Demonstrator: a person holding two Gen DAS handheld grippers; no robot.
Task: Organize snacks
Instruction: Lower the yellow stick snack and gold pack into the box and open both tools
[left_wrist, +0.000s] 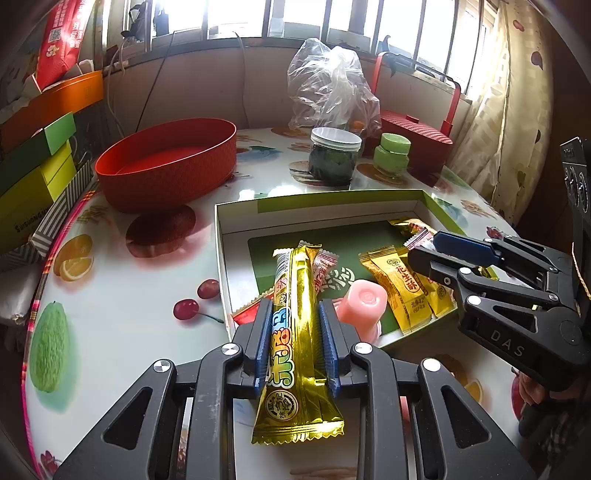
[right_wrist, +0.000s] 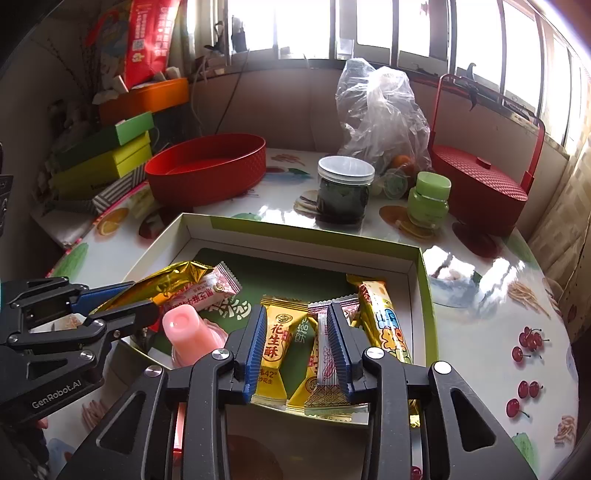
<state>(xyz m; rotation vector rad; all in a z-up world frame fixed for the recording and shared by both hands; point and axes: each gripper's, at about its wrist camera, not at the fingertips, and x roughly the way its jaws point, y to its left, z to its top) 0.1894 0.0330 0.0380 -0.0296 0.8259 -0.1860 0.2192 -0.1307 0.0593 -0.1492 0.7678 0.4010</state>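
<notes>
The left gripper (left_wrist: 295, 332) clamps a long gold snack stick (left_wrist: 295, 325) above the shallow green-rimmed box (left_wrist: 332, 205) (other wrapped snacks lie inside); the right gripper (right_wrist: 297, 349) stands slightly open over yellow peanut-candy packets (right_wrist: 275, 343), pressing nothing.

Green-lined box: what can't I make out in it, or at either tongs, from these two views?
- Left wrist view: the right tongs cover the packets in the box's far right corner.
- Right wrist view: the left tongs hide most of the long gold packet.
- Both views: whether the pads press the long gold packet or the yellow packets is unclear.
- Packet print is too small.
</notes>
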